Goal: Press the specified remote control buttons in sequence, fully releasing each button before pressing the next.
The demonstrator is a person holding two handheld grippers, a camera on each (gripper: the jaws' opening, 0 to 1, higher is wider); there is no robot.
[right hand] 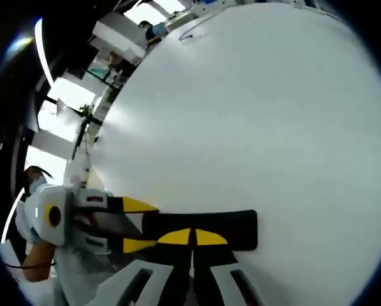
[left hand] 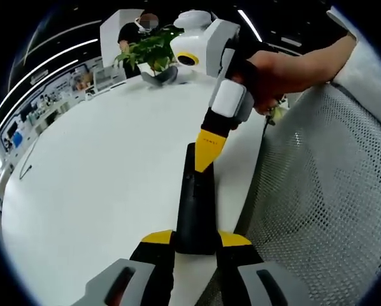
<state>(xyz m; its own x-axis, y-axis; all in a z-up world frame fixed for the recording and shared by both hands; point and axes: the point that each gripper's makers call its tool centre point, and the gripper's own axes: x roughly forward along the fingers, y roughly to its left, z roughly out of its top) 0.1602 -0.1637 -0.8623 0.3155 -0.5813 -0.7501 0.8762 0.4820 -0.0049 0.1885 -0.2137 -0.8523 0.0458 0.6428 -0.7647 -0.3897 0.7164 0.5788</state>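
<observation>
A black remote point(left hand: 195, 204) lies on a white table point(left hand: 101, 185) between yellow-tipped left claw point(left hand: 197, 239).

left tool point(left hand: 197, 245) grips black remote point(left hand: 195, 204) | right tool point(left hand: 206, 150) tip on remote | white table point(left hand: 101, 178)

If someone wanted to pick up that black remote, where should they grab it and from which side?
Probably across its narrow width at the near end, as the left tool does now with a pad on each long edge. The remote is long, slim and flat on the white table, so its long sides suit it, leaving the top free for the right tool.
</observation>
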